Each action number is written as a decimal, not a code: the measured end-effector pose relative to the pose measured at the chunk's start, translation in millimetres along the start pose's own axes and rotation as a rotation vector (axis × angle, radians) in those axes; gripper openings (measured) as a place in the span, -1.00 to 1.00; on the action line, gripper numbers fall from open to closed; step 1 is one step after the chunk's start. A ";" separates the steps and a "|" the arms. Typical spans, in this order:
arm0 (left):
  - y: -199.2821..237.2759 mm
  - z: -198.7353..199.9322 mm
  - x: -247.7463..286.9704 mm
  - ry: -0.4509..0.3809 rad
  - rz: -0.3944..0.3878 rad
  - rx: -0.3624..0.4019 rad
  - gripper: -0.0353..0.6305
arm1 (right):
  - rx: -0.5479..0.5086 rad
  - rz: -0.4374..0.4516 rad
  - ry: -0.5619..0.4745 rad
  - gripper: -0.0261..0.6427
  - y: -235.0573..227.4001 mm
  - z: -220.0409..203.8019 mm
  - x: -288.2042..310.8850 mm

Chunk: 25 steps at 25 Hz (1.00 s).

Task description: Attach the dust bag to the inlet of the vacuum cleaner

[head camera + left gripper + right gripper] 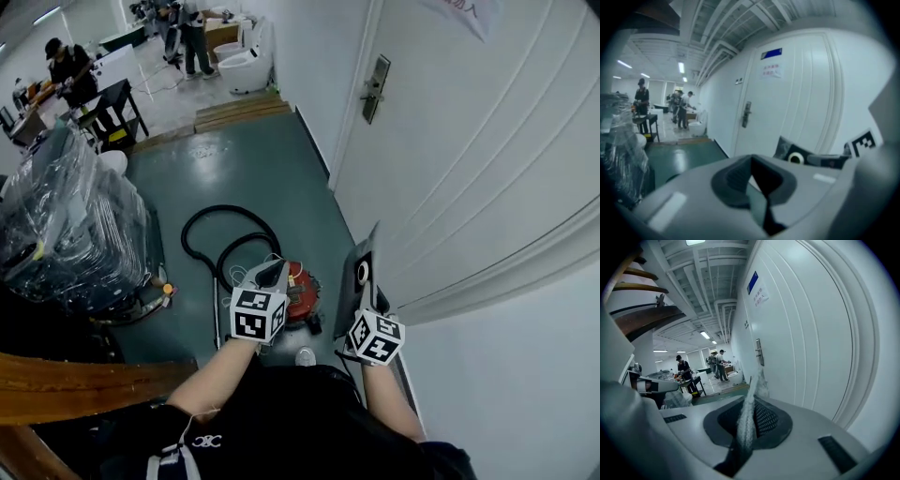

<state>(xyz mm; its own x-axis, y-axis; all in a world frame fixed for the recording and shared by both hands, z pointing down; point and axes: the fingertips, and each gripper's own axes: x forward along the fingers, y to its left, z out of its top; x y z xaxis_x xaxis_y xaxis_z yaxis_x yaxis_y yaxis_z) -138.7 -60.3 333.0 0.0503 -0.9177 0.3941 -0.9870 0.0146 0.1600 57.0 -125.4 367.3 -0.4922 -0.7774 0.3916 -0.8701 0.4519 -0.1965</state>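
A red vacuum cleaner stands on the green floor with its black hose looped behind it. The dust bag, a flat grey bag with a white-ringed hole, hangs upright to the right of the vacuum. My right gripper is shut on the bag's lower edge; in the right gripper view the white fibrous edge runs between the closed jaws of that gripper. My left gripper hovers above the vacuum, shut with nothing in it. In the left gripper view, beyond that gripper, the bag shows at the right.
A white door with a metal handle fills the right side, close to the bag. A plastic-wrapped machine stands at the left and a wooden rail lies near me. Wooden planks and people are far back.
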 end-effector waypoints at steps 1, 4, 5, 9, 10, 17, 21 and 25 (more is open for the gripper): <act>1.2 1.8 6.0 0.008 -0.028 0.013 -0.90 | 0.011 -0.027 -0.004 -0.88 0.3 0.4 0.8; 6.2 6.0 19.5 0.029 -0.119 0.050 -0.90 | 0.056 -0.119 -0.015 -0.88 2.9 -1.1 -1.0; 9.4 6.9 23.6 0.035 -0.146 0.059 -0.90 | 0.071 -0.149 -0.018 -0.88 4.6 -2.0 -2.2; 26.9 7.1 41.1 0.057 -0.228 0.077 -0.90 | 0.099 -0.245 -0.021 -0.88 12.4 -6.4 -2.6; 29.8 5.4 44.3 0.067 -0.250 0.078 -0.90 | 0.104 -0.266 -0.019 -0.88 14.3 -8.2 -3.7; 37.3 -19.3 66.7 0.165 -0.367 0.129 -0.90 | 0.186 -0.390 0.009 -0.88 15.9 -33.6 -18.2; 33.0 -52.1 94.0 0.257 -0.403 0.202 -0.90 | 0.222 -0.413 0.033 -0.88 0.0 -61.4 -15.3; 37.5 -109.2 125.1 0.367 -0.404 0.270 -0.90 | 0.258 -0.441 0.093 -0.88 -27.3 -110.9 -7.4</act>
<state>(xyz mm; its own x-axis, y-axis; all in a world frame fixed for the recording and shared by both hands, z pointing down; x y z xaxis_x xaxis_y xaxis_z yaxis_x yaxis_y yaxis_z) -152.8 -131.1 487.1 0.4313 -0.6322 0.6437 -0.8801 -0.4518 0.1459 87.1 -83.4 469.4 -0.0835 -0.8224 0.5627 -0.9778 -0.0414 -0.2056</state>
